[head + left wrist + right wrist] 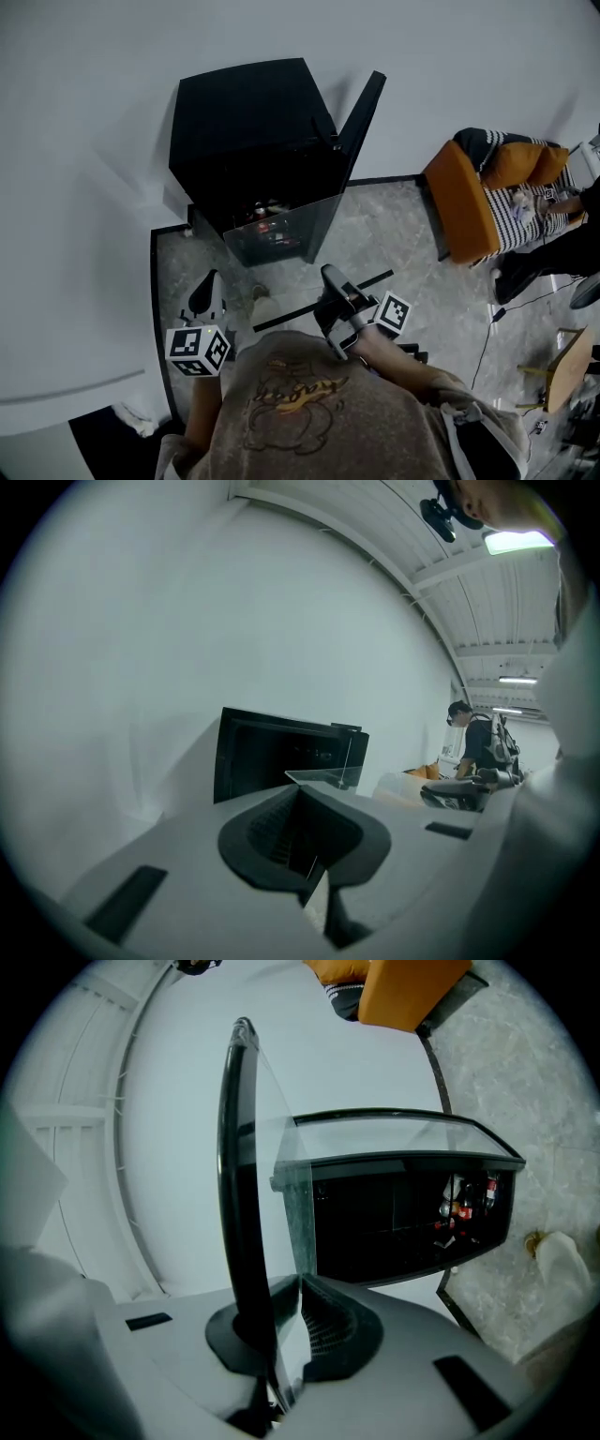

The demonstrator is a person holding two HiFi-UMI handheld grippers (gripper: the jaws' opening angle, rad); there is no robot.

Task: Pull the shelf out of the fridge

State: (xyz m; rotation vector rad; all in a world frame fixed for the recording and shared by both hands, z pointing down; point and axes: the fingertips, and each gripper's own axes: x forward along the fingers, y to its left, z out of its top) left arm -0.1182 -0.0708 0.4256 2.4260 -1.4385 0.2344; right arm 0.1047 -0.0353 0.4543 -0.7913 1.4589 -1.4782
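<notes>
The fridge is seen standing against the wall with its door swung open to the right. The glass shelf is held roughly level in front of the opening. Its far edge is found at the fridge's open front, and whether that edge is clear of the cabinet cannot be told. The near edge, a black trim, is turned toward the person. The long axis is laid across the fridge's front, parallel to that trim.

The right gripper is clamped on the trim – in the right gripper view the black bar is seen running down between the jaws, with the pane stretching away toward the fridge.

The left gripper is held low at the left, apart from the shelf – its jaws are brought together on nothing.
</notes>
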